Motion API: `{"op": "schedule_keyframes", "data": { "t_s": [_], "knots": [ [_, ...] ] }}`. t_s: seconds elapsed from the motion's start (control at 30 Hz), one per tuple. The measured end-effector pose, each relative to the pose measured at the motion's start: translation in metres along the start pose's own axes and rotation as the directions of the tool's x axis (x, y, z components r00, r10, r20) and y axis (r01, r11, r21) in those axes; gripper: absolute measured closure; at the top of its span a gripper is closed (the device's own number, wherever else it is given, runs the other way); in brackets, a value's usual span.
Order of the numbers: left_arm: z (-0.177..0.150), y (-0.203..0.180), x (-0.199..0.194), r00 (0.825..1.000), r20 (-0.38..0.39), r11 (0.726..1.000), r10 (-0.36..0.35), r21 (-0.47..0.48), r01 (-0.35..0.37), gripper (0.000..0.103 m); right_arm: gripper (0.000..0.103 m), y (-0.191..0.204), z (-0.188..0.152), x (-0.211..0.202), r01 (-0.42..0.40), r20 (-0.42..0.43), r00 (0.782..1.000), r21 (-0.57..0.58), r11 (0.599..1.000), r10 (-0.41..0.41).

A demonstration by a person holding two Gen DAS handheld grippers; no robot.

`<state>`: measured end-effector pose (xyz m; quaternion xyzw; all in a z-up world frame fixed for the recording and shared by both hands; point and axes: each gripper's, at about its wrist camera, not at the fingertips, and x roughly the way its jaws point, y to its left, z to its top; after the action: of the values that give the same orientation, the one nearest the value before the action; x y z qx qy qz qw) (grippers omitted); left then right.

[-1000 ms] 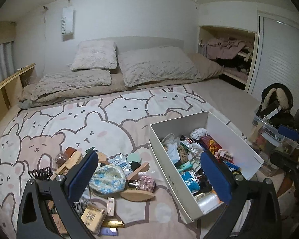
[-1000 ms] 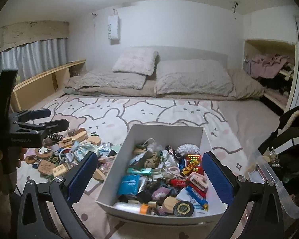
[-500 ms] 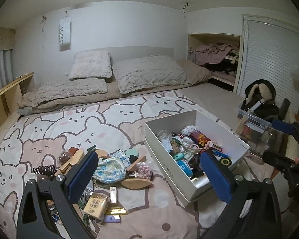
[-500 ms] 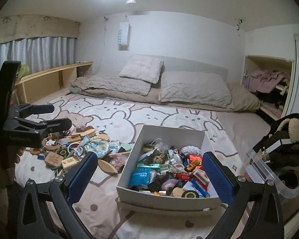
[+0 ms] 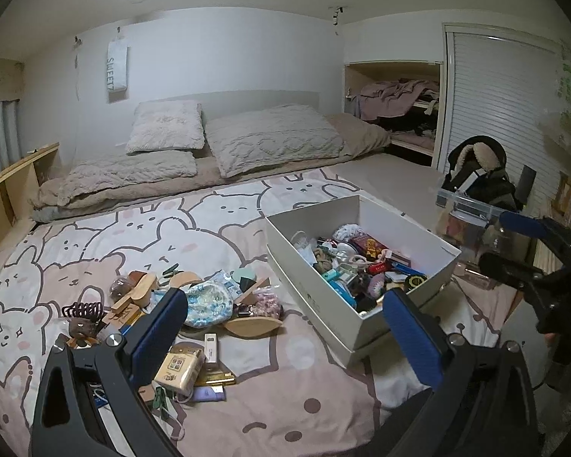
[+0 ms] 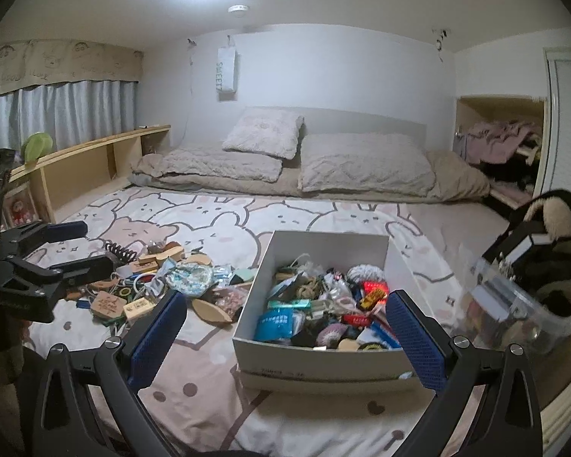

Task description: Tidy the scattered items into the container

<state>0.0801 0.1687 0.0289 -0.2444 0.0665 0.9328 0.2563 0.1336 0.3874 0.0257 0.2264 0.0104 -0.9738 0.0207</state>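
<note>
Although a wide bed [image 5: 247, 213] with a bear-print cover fills both views, the relation that matters lies on its near part: a white cardboard box [image 5: 312, 285], long axis running away from the cameras, sits right of the scattered pile [image 5: 179, 304], with a strip of bare cover between them. Left gripper [image 5: 285, 327] and right gripper [image 6: 285, 320] both hang above the bed's near edge with jaws spread wide and nothing between them. By judgement, the left gripper is nearer the pile, which lies ahead and to its left; the right gripper faces the box. Box contents: packets, a blue pouch [image 6: 278, 321], a red carton [image 5: 369, 245], hair ties. Pile contents: a floral pouch [image 5: 207, 304], wooden tags, a claw clip [image 5: 82, 310], a cream carton [image 5: 179, 367].
</note>
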Motion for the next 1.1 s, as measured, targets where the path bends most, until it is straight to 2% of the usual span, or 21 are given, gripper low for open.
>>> {"op": "schedule_keyframes", "data": {
  "t_s": [0.27, 1.1],
  "knots": [
    [-0.008, -0.002, -0.007, 1.0, 0.007, 1.0, -0.004, -0.007, 0.004, 0.0, 0.0, 0.001, -0.009, -0.006, 0.008, 0.001, 1.0, 0.027, 1.0, -0.008],
    [-0.016, -0.003, -0.012, 0.999, -0.011, 0.998, -0.036, -0.045, 0.035, 0.0, 0.0, 0.013, -0.015, -0.016, 0.02, 0.007, 1.0, -0.009, 1.0, -0.02]
  ]
}}
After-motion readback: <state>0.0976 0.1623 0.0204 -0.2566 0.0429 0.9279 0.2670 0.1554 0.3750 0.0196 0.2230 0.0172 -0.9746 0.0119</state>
